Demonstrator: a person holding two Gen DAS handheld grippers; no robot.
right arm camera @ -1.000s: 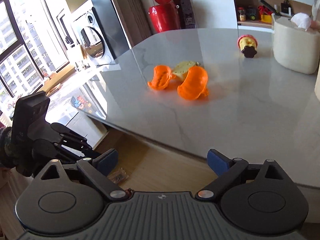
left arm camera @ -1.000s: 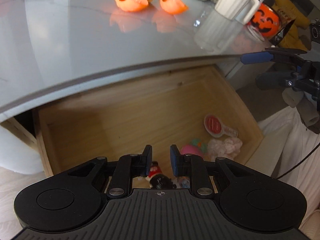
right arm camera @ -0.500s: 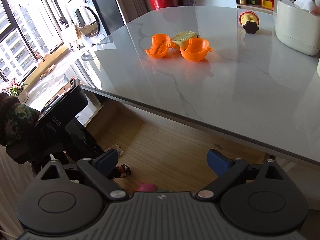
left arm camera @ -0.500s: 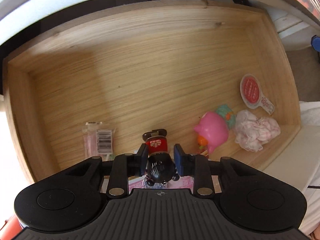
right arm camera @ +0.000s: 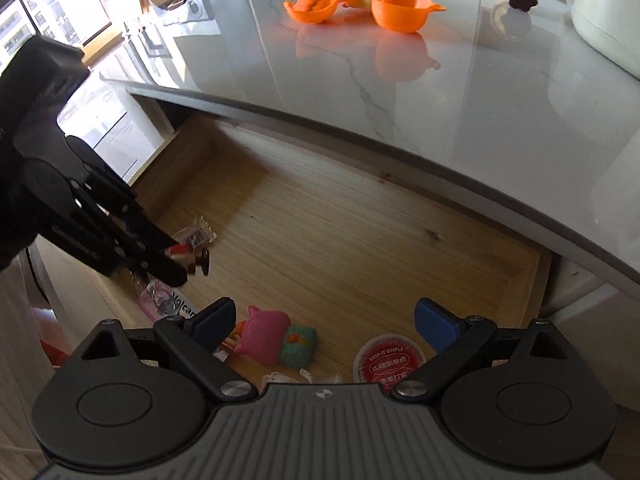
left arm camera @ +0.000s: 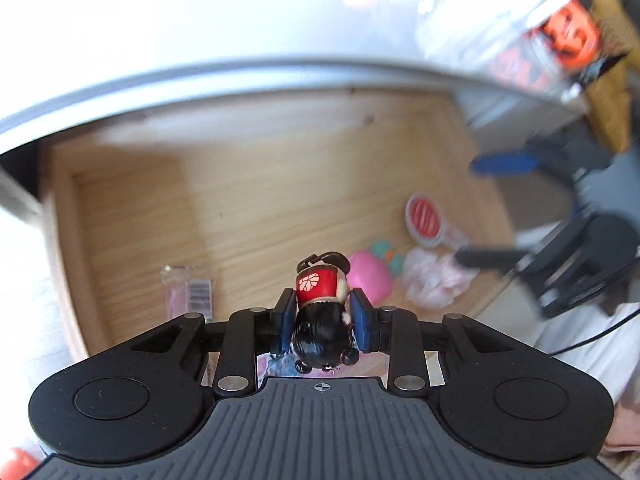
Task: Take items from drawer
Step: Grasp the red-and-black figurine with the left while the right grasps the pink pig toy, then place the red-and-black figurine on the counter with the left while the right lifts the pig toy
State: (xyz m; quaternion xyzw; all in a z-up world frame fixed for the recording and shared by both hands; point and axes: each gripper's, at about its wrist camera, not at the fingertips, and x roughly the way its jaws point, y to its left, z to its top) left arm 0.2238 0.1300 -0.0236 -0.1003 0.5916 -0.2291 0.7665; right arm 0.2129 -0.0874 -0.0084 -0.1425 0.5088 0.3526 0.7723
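The left tongs (left arm camera: 321, 326) are closed narrow on a small figurine (left arm camera: 320, 308) with glossy black hair and a red body. The blue pads press its sides, and it appears lifted clear of the drawer (right arm camera: 360, 240) floor, though blur makes that uncertain. It looks like hard, light plastic: stiff, somewhat slick, unlikely to break. The grip across the shoulders just below the wide head suits it, since the head resists slipping through.

The right tongs (right arm camera: 324, 320) stand wide with nothing between them, hovering over the drawer's near right corner.

Left in the drawer, in the right wrist view:
- one pink pig toy (right arm camera: 262, 336) at 6 o'clock, touching one teal block (right arm camera: 298, 346); the pig looks soft and rounded, best taken across its body
- one round red-and-white lid or tag (right arm camera: 386, 362) at 5 o'clock, flat, best taken by its edge
- one crumpled pale cloth (left arm camera: 434, 282), light and limp
- one clear barcoded packet (right arm camera: 196, 236) at 9 o'clock

On the marble bench (right arm camera: 480, 100) sit two orange shell halves (right arm camera: 402, 8).
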